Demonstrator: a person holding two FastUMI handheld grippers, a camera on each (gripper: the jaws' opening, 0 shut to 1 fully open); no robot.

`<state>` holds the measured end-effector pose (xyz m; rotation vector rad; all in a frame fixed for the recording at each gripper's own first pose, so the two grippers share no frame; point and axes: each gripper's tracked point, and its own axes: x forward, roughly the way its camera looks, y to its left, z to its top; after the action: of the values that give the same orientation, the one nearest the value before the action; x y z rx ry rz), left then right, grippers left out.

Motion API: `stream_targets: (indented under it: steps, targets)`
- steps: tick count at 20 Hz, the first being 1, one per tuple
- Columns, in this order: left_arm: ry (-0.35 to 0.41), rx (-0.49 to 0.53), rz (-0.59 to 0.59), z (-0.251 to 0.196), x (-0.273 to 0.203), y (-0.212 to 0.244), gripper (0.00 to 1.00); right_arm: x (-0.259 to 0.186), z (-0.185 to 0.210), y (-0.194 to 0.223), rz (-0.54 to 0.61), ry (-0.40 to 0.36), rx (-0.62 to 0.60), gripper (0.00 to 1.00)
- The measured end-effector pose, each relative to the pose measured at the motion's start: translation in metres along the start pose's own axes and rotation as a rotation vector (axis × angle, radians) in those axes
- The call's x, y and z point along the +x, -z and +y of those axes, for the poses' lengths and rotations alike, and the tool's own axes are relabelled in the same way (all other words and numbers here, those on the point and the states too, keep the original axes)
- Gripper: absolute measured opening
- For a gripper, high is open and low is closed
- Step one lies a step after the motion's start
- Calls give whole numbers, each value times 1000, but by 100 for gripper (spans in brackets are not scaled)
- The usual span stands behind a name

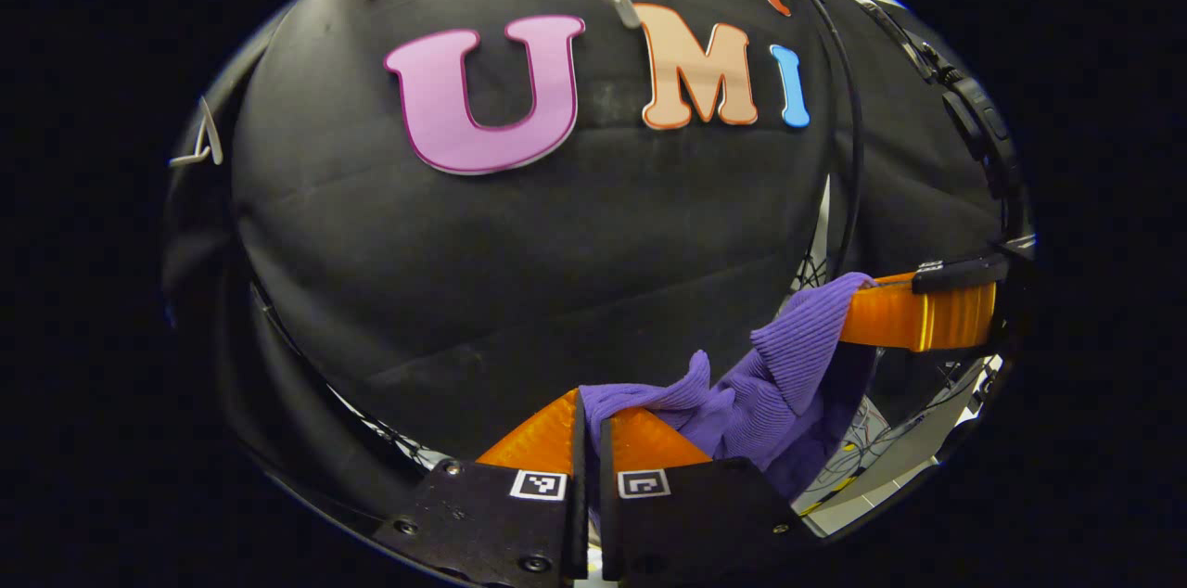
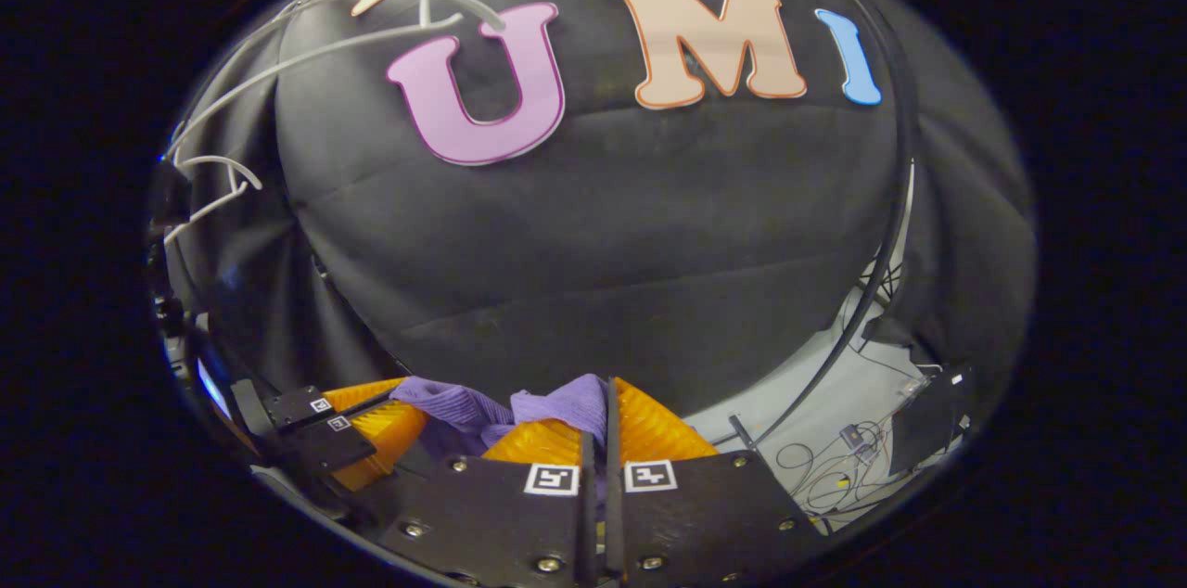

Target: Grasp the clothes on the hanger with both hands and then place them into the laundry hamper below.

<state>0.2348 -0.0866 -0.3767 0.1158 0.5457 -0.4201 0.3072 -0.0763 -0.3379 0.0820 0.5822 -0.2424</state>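
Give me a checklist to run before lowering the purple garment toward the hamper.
1. Left tool shut on the purple garment: ok, cloth is pinched between its fingers.
2. Right tool shut on the garment: ok, cloth bunches at its closed fingers.
3. Garment off the hanger: ok, the white hanger hangs bare above.
4. Cloth slack between the tools: ok, it sags and folds.
5. Hamper position below: cannot tell.
6. Cables on the floor away from the cloth: cannot tell.

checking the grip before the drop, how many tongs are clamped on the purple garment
2. The left tongs pinch one end of the purple garment; the right tongs pinch the other end, with the cloth strung between them.
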Motion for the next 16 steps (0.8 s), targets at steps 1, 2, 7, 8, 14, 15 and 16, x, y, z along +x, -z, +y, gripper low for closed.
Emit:
stream_targets:
  steps: [1, 2, 7, 8, 14, 15, 16]
  targets:
    - [4, -10, 24, 1, 6, 13, 6, 9, 0, 12, 22, 5, -2, 4]
    - [-2, -20, 49, 6, 12, 23, 6, 16, 0, 21, 35, 10, 0, 4]
    - [-41, -53, 158, 15, 37, 60, 6, 49, -1, 55, 79, 34, 4, 13]
    - [-68, -23, 202, 18, 36, 69, 30, 52, -1, 63, 94, 42, 1, 34]
    - [-81, -88, 292, 18, 24, 94, 98, 57, -15, 129, 229, 91, -42, 100]
    - [-84, -98, 307, 18, 21, 101, 98, 53, -17, 135, 237, 92, -48, 99]
    - [-88, -103, 316, 20, 16, 104, 98, 49, -19, 137, 242, 97, -49, 99]
